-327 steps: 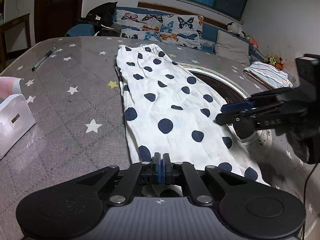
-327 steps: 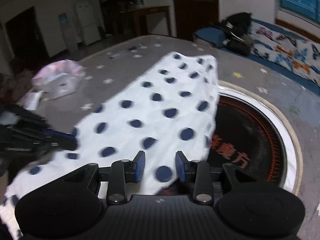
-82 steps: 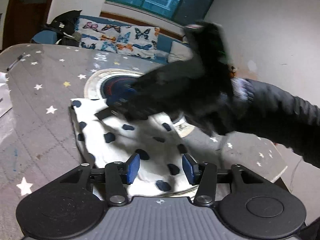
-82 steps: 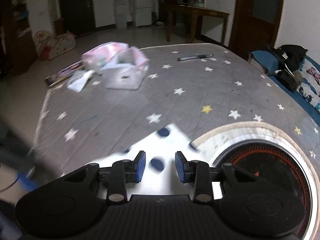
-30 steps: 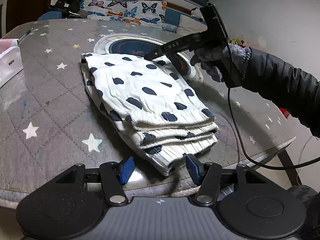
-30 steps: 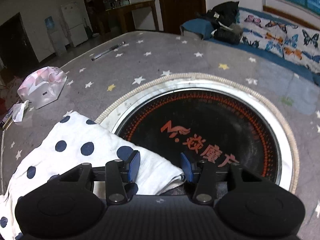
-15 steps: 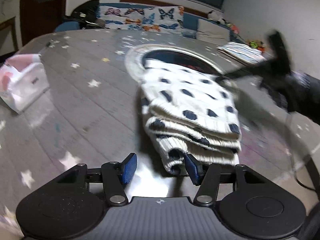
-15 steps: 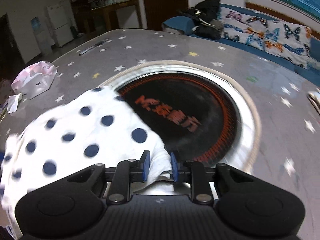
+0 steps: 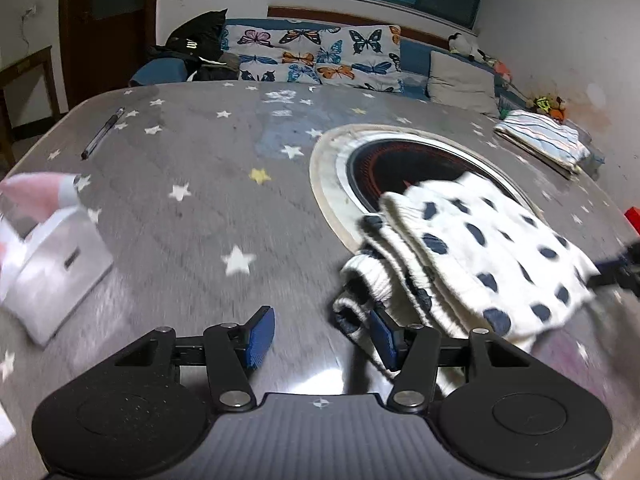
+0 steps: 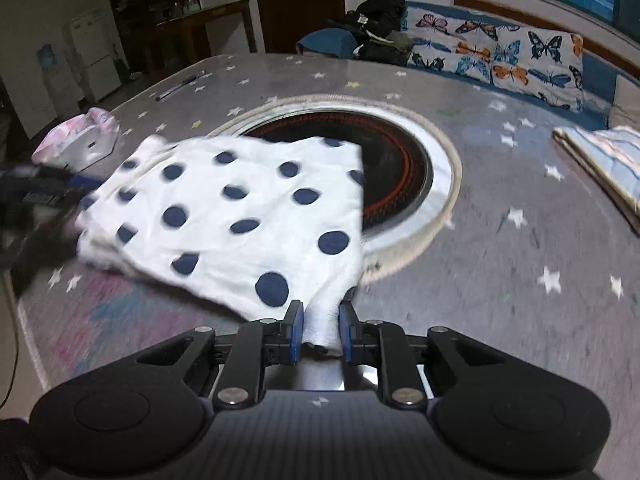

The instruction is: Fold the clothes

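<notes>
Two grippers, one folded garment between them. Far to my left a white tissue box [image 9: 56, 268] with a pink bag sits on the grey star-print table cover [image 9: 192, 168], and a pen [image 9: 102, 133] lies toward the far edge. My left gripper [image 9: 322, 336] is spread apart over bare cover; its right-hand pad sits just at the ribbed end of the polka-dot garment [image 10: 240, 216] without pinching it, and nothing lies between the pads. The garment, white with navy dots and folded into a thick stack, rests on the table with its far end over the rim of the round black cooktop [image 10: 400, 164]. My right gripper [image 10: 321, 330] has just been closing, and now it is clenched on a bunched corner of that garment, white cloth squeezed between the blue pads. Further right, a striped folded cloth [image 10: 608, 160] lies near the table's edge, well apart from the garment.
</notes>
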`<state>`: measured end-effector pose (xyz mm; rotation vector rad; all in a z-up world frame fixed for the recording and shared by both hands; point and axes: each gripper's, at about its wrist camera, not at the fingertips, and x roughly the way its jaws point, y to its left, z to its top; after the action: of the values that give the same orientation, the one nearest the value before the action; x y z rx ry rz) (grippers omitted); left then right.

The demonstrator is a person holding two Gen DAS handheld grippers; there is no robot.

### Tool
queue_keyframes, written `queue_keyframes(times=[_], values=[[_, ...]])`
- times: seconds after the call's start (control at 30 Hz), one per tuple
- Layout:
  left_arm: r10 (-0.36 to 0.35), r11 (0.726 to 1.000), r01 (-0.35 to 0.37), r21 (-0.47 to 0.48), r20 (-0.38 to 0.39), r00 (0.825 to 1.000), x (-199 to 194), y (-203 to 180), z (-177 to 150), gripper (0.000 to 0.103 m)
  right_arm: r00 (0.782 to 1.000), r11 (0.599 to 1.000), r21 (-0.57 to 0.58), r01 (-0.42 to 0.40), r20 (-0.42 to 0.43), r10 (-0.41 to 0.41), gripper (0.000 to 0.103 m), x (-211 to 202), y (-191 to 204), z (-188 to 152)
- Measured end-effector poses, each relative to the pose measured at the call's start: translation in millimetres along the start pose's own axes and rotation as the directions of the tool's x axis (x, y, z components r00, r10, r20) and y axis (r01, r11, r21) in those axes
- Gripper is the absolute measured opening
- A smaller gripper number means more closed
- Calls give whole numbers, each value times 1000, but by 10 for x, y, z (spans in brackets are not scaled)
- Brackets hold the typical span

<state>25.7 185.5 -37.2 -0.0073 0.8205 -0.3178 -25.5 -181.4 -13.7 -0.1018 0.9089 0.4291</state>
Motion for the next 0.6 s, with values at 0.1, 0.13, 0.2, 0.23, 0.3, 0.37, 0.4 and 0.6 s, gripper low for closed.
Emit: queue_keyframes(times=[0.1,0.13,0.2,0.23,0.3,0.37,0.4,0.6], values=[[10,1000,-10,-4,1,1000,68,46,72,56,1000,1000,2,5,-1,-5,19,-77,17,-44],[12,1000,-12,-13,2,1000,63,70,80,56,1000,1000,-2,10,3,-10,20,-107,26,-47],[17,999,-17,-29,7,1000,37,115,90,56,1000,1000,-14,21,11,-21,23,-167,46,-50],[22,999,-21,-42,9,1000,11,137,89,56,999,999,-33,31,25,-30,23,-198,70,-34],[16,998,-15,-64,13,1000,-65,154,65,56,998,996,-72,50,52,-46,23,-255,119,0],[-1,997,3,-80,23,1000,-153,141,24,57,997,994,-101,41,66,-34,27,-263,176,52],[-12,996,14,-87,29,1000,-196,121,-1,57,997,992,-125,32,75,-22,29,-258,235,80],[-67,990,71,-122,43,997,-340,-81,-79,58,992,972,-230,-50,100,75,34,-114,567,232]])
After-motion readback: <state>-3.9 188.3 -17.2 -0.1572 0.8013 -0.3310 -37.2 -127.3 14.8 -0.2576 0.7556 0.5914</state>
